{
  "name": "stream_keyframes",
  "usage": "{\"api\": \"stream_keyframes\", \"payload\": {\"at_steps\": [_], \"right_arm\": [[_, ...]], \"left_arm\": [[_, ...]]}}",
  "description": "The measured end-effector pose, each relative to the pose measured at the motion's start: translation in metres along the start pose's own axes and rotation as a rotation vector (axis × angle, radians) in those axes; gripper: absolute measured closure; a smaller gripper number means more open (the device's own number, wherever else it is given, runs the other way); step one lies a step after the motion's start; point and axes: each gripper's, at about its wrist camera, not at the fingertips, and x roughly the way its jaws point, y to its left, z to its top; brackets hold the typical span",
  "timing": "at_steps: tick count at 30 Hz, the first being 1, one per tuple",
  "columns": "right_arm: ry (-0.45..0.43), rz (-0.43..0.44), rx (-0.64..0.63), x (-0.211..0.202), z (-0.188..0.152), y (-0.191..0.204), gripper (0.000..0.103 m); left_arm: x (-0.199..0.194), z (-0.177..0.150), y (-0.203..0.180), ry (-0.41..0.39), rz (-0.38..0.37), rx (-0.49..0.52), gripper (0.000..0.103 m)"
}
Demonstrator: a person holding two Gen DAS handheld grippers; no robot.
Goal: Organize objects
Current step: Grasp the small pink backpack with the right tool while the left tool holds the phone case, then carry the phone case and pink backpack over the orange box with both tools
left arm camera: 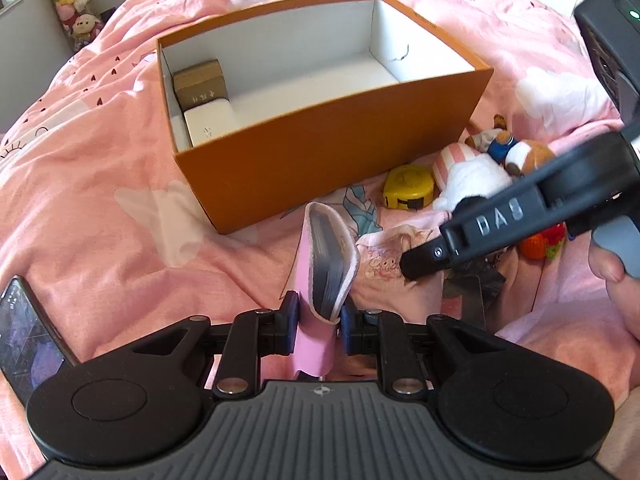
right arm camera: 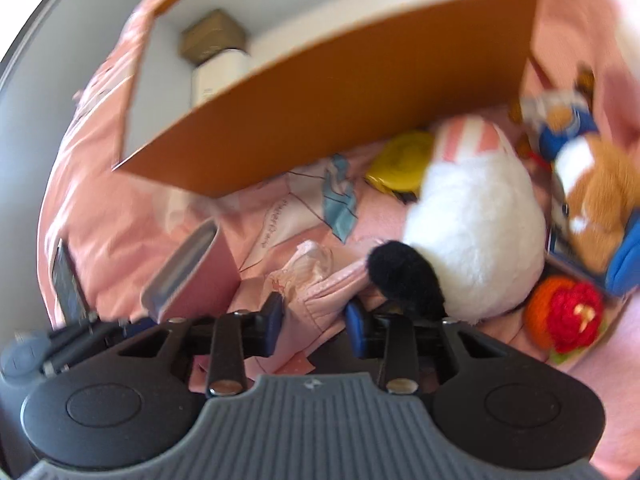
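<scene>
Between the left tool's (left arm camera: 319,320) clamped pads stands a pink notebook (left arm camera: 326,264), near the orange box (left arm camera: 320,148).

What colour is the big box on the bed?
The box is orange outside and white inside, clearest in the left wrist view.

One orange box (left arm camera: 320,136) sits open on the pink bedspread (left arm camera: 100,184). Inside it are two small boxes, one brown (left arm camera: 200,84) and one white (left arm camera: 210,124). In front of the box I count one yellow tape measure (left arm camera: 408,188), two soft toys, a white one (right arm camera: 472,224) and a brown one (right arm camera: 596,200), one red and orange knitted thing (right arm camera: 564,316), one pink notebook (left arm camera: 326,264), one pink pouch (right arm camera: 316,292) and one phone (left arm camera: 24,340) at the left edge.
</scene>
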Motion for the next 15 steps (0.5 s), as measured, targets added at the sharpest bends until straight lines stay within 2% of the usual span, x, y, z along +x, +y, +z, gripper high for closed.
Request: {"api": "stream_keyframes", "payload": {"at_steps": [7, 15], "right_arm": [[-0.102, -0.012, -0.31, -0.039, -0.007, 0.035, 0.072], [-0.232, 0.001, -0.515, -0.094, -0.003, 0.049, 0.073]], "left_arm": [[-0.031, 0.009, 0.003, -0.098, -0.01, -0.021, 0.081], [-0.061, 0.025, 0.004, -0.239, -0.012, -0.06, 0.082]]}}
